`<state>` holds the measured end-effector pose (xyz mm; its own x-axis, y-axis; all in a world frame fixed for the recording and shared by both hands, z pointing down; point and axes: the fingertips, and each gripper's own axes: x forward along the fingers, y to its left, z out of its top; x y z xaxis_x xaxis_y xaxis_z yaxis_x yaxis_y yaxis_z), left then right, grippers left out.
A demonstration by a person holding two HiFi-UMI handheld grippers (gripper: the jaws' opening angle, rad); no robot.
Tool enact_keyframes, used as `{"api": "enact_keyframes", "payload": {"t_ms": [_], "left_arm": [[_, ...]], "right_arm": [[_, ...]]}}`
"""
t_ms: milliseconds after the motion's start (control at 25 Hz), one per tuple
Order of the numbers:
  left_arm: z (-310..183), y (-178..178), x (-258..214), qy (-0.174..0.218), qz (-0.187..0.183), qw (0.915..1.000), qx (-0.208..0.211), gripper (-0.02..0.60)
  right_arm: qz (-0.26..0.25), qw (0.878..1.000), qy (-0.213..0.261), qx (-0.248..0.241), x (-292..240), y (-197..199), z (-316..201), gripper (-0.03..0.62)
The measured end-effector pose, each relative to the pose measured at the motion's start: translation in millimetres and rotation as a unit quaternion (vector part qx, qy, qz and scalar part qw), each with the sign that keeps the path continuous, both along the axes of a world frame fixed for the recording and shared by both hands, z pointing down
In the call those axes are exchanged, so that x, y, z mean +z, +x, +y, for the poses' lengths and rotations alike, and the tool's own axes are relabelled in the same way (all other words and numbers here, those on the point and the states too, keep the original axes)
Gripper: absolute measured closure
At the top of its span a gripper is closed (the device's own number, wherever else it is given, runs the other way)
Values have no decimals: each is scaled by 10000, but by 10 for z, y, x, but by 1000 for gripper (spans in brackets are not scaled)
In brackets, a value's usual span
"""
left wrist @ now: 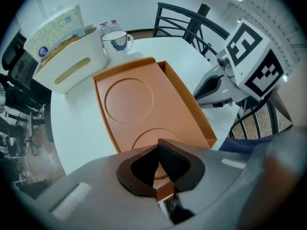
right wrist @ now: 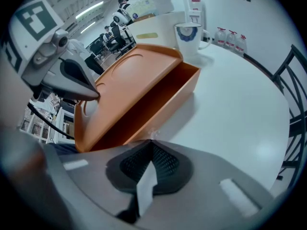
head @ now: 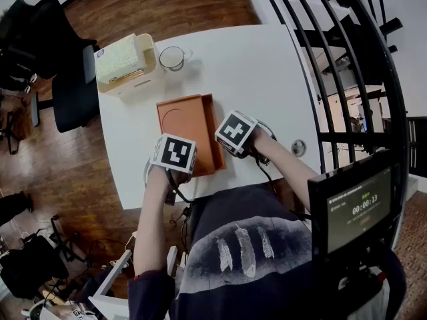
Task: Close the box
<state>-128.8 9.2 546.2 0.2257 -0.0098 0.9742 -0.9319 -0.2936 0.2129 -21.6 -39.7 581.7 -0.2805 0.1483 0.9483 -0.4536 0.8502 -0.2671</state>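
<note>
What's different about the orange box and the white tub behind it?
The orange box is low and flat; the white tub is taller. The left gripper pinches the orange box's edge; no gripper touches the white tub. Both sit on the table.

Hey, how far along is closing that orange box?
Done: the lid lies over the box. In hand: the left gripper is shut on the lid's near edge. Left: the lid sits tilted, a gap open along its right side, so it needs lowering flat. The right gripper is shut, beside the box.
</note>
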Motion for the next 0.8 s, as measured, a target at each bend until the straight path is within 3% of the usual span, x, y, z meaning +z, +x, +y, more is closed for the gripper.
{"api": "enact_keyframes", "payload": {"t_ms": [800], "left_arm": [[-13, 14, 10, 33, 139, 9999, -10, 566]], "right_arm": [[-150, 9998, -30, -149, -12, -194, 48, 589]]}}
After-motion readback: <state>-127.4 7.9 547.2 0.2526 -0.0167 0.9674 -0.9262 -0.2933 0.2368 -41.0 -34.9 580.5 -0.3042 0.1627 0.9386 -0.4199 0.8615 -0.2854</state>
